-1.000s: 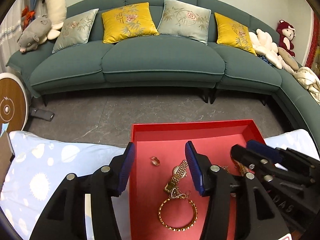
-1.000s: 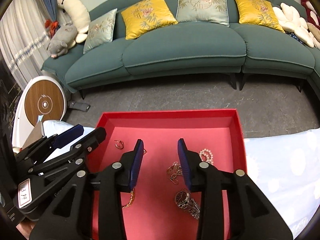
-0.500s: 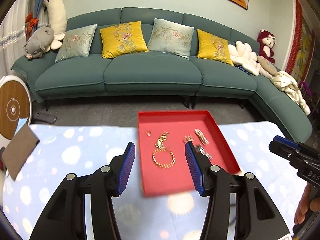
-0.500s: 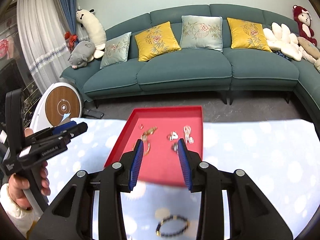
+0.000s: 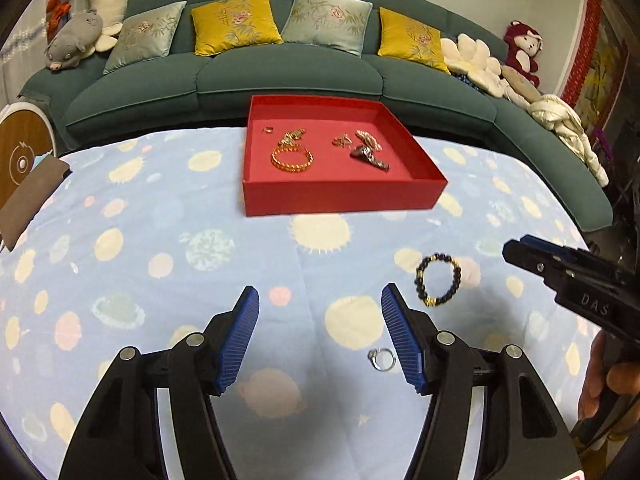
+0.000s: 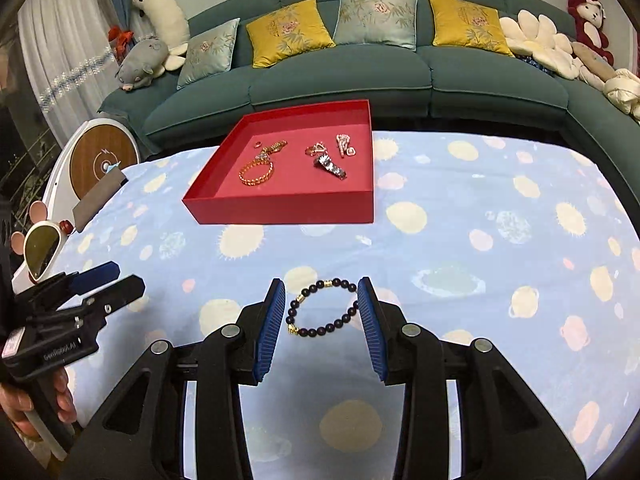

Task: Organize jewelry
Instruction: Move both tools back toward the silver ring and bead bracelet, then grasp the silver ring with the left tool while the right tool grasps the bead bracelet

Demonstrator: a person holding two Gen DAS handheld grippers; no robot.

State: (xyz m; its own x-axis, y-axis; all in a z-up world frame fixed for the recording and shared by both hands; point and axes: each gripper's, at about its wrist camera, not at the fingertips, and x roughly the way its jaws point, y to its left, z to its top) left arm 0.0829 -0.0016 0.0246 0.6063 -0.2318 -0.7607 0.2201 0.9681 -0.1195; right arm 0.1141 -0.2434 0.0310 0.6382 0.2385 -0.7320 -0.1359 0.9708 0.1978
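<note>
A red tray (image 5: 340,198) on the spotted blue cloth holds a gold bracelet (image 5: 292,160), a watch (image 5: 370,156) and smaller pieces, while a dark beaded bracelet (image 6: 322,307) and a silver ring (image 5: 382,359) lie flat on the cloth nearby.

Left tool (image 5: 320,326) jaws just widened, empty; right tool (image 6: 322,310) parted, angled down.

Even, fairly bright indoor light falls from above, and both views are sharp. Soft shadows lie on the cloth (image 6: 460,216) under each tool. Fisheye bending curves the sofa (image 5: 288,76); corners go black.
</note>
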